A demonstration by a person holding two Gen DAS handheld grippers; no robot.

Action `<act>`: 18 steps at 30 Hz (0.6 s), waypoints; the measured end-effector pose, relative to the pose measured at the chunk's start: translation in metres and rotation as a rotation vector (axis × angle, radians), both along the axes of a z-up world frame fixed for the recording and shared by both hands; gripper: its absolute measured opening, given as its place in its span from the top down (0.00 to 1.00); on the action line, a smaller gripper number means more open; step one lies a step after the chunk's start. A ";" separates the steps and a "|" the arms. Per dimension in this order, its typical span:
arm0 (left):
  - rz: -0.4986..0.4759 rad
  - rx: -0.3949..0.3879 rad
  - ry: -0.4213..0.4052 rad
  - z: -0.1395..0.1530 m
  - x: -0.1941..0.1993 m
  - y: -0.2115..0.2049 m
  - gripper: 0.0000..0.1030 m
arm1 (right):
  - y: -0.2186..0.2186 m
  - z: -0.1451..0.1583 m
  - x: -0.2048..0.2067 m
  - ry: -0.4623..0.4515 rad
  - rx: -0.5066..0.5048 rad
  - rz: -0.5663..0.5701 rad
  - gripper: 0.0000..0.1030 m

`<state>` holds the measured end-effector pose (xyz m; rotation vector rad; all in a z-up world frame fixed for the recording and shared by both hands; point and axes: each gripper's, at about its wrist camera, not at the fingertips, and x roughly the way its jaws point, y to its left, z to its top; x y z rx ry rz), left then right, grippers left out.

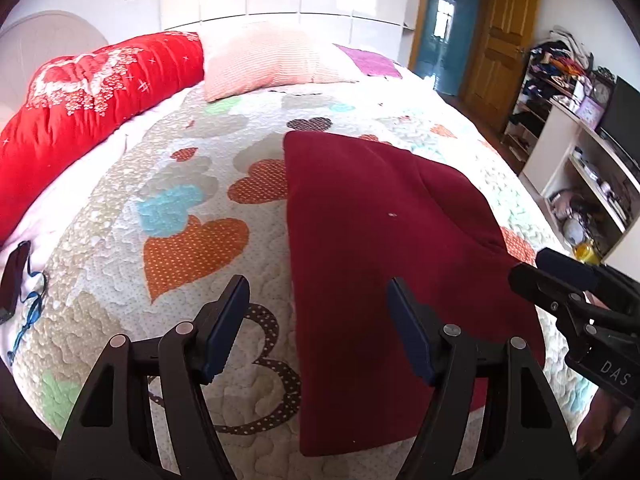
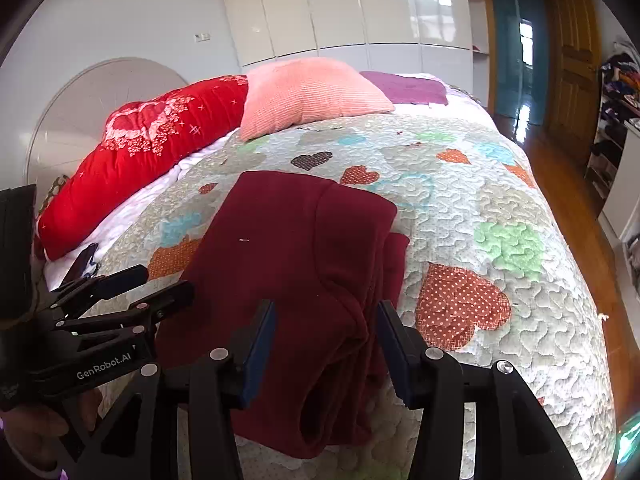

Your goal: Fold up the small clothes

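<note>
Left wrist view: a dark red garment [image 1: 360, 216] lies folded flat on a bed's heart-patterned quilt [image 1: 180, 208]. The left tool [image 1: 316, 304] hovers over the garment's left edge, its blue-padded fingers spread wide and pinching nothing. The right tool [image 1: 560, 276] enters from the right edge, beside the garment's right side. A red duvet [image 1: 92, 92] and a pink pillow [image 1: 268, 60] lie at the bed's far end.

Right wrist view: the right tool [image 2: 326, 320] stands over the garment's [image 2: 280, 240] bunched right edge, fingers parted, with folds of cloth between them but no pad pressing. The left tool [image 2: 156, 284] sits at the left, fingers apart, over the garment's left edge.
</note>
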<state>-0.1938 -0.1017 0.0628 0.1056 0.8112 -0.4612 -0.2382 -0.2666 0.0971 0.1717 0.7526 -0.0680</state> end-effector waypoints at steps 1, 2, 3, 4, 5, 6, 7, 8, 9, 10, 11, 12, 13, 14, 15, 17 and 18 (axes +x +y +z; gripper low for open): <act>0.003 0.001 0.002 0.000 0.000 0.000 0.31 | 0.001 -0.001 0.000 0.001 0.002 -0.010 0.52; 0.007 0.002 0.002 0.000 0.000 0.000 0.31 | 0.000 -0.001 0.001 0.004 0.005 -0.019 0.51; 0.011 0.002 0.000 0.000 0.000 0.000 0.31 | 0.000 -0.002 0.001 0.007 0.012 -0.033 0.51; 0.016 0.004 -0.004 0.000 0.000 0.000 0.31 | 0.000 -0.003 0.001 0.010 0.019 -0.039 0.51; 0.020 0.008 -0.007 0.000 0.000 -0.001 0.31 | 0.000 -0.004 0.001 0.014 0.029 -0.044 0.51; 0.019 0.012 -0.010 0.000 0.000 -0.001 0.31 | 0.000 -0.005 0.001 0.015 0.035 -0.046 0.51; 0.017 0.014 -0.013 0.000 0.000 -0.002 0.31 | 0.000 -0.006 0.002 0.016 0.037 -0.049 0.51; 0.017 0.016 -0.017 0.001 -0.001 -0.002 0.31 | 0.000 -0.006 0.002 0.016 0.037 -0.051 0.51; 0.017 0.016 -0.019 0.001 -0.001 -0.003 0.31 | 0.000 -0.007 0.002 0.018 0.035 -0.053 0.51; 0.016 0.015 -0.021 0.001 -0.001 -0.003 0.31 | 0.001 -0.007 0.002 0.021 0.034 -0.053 0.51; 0.017 0.014 -0.023 0.001 0.000 -0.002 0.31 | 0.001 -0.007 0.003 0.023 0.035 -0.053 0.51; 0.017 0.015 -0.024 0.001 0.000 -0.002 0.31 | 0.001 -0.007 0.003 0.023 0.036 -0.053 0.51; 0.017 0.017 -0.024 0.002 0.000 -0.002 0.31 | 0.001 -0.007 0.003 0.023 0.038 -0.051 0.51; 0.018 0.014 -0.024 0.002 0.000 -0.002 0.31 | 0.001 -0.006 0.003 0.023 0.038 -0.049 0.51; 0.018 0.014 -0.026 0.002 0.000 -0.002 0.31 | 0.001 -0.006 0.004 0.023 0.037 -0.048 0.51; 0.016 0.017 -0.030 0.002 -0.001 -0.003 0.31 | 0.001 -0.006 0.004 0.024 0.036 -0.048 0.50; 0.017 0.017 -0.032 0.003 0.000 -0.003 0.31 | 0.000 -0.006 0.004 0.024 0.038 -0.049 0.50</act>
